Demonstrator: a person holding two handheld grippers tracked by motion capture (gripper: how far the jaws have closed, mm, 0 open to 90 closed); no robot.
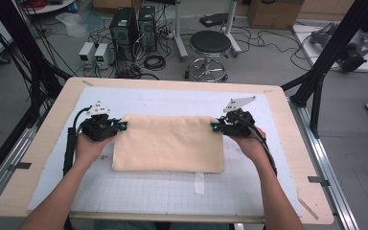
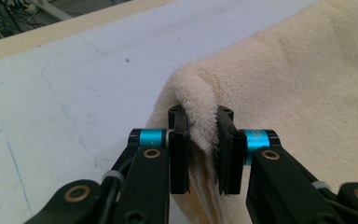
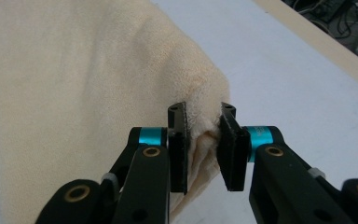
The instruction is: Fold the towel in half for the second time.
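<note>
A cream towel [image 1: 168, 143] lies spread across the white gridded mat [image 1: 139, 189], its far edge raised off the surface. My left gripper [image 1: 123, 126] is shut on the towel's far left corner; in the left gripper view the cloth [image 2: 270, 84] is bunched between the black pads [image 2: 179, 154] of that gripper [image 2: 202, 140]. My right gripper [image 1: 214, 127] is shut on the far right corner, and the right gripper view has the folded terry [image 3: 74, 93] pinched inside its jaws [image 3: 203, 140]. A hand holds each gripper from the near side.
The wooden table [image 1: 287, 143] carries the mat, with a strip of tape [image 1: 199, 183] near the front. Beyond the table stand a black stool [image 1: 210, 48], computer towers [image 1: 124, 26] and cables on the floor. Black frame posts [image 1: 326, 62] rise at the right.
</note>
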